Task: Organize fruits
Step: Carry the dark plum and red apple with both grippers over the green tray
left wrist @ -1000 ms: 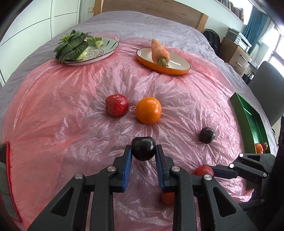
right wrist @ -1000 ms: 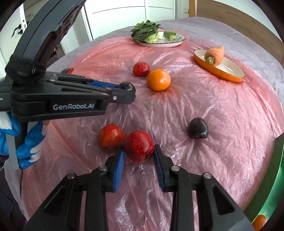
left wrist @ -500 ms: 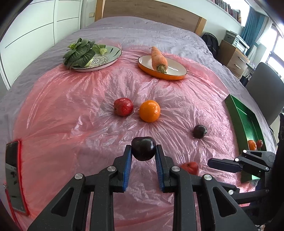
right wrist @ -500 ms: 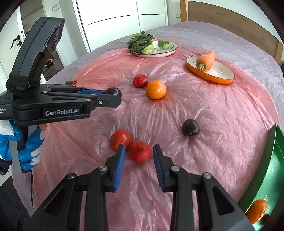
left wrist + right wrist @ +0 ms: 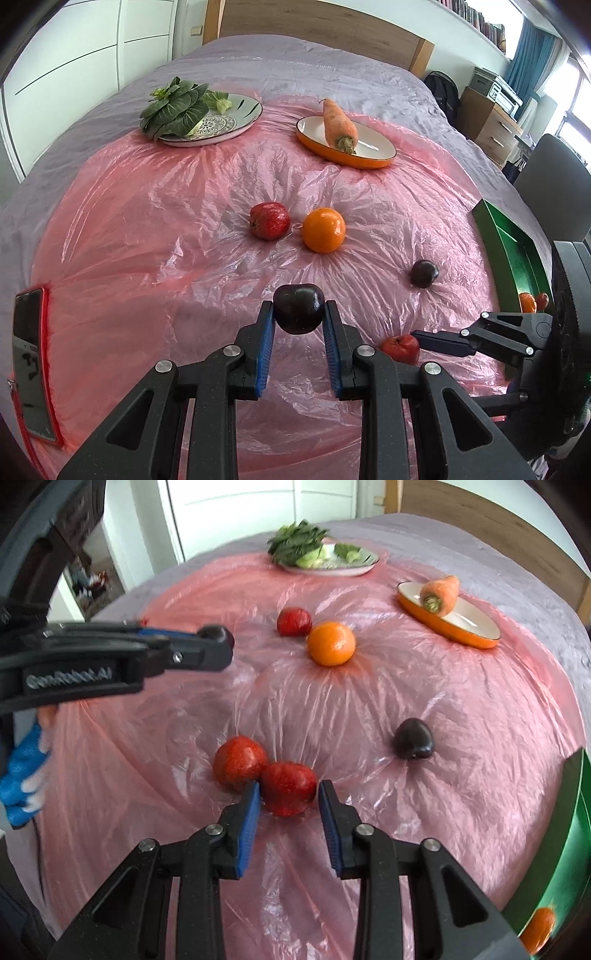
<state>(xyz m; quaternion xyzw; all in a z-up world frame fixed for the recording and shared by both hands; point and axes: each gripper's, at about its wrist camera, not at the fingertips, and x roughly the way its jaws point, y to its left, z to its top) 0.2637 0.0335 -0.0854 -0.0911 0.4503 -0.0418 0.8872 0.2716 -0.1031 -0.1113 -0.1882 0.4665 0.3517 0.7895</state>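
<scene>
My left gripper (image 5: 299, 325) is shut on a dark plum (image 5: 299, 308) and holds it above the pink plastic sheet; it also shows in the right wrist view (image 5: 218, 637). My right gripper (image 5: 288, 805) is open, its fingers on either side of a red fruit (image 5: 288, 786) that lies on the sheet beside a second red fruit (image 5: 239, 762). On the sheet lie an orange (image 5: 324, 230), another red fruit (image 5: 269, 220) and a second dark plum (image 5: 424, 273). A green tray (image 5: 509, 251) at the right holds an orange fruit (image 5: 527, 302).
A patterned plate with leafy greens (image 5: 207, 118) and an orange dish with a carrot (image 5: 345, 142) stand at the far side. A phone in a red case (image 5: 31, 373) lies at the left edge. A chair (image 5: 550, 184) stands beyond the tray.
My right gripper has come down and forward around the red fruit. My left gripper, still holding the plum, has lifted and drawn back a little.
</scene>
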